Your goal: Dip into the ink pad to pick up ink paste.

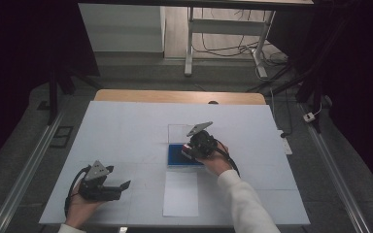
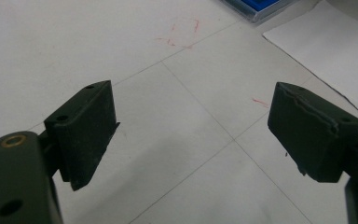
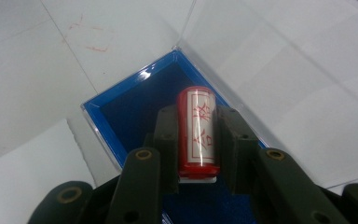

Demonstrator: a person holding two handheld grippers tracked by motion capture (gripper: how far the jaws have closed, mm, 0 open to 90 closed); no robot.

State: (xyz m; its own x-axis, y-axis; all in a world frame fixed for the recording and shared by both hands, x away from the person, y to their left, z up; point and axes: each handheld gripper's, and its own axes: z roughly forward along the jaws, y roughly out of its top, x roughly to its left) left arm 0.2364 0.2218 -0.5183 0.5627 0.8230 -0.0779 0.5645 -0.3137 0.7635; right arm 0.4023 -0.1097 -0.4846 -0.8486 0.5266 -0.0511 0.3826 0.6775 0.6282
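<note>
While clamped: stamp (image 3: 196, 133) between right gripper (image 3: 196, 140) jaws

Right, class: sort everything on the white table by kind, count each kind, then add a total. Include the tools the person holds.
Hand-held grippers: 2, the left hand-held gripper open, the right hand-held gripper shut on the stamp.
Red-and-white cylindrical stamp: 1.
Clear plastic box with blue lining: 1.
White paper sheet: 1.
Total: 5.
</note>
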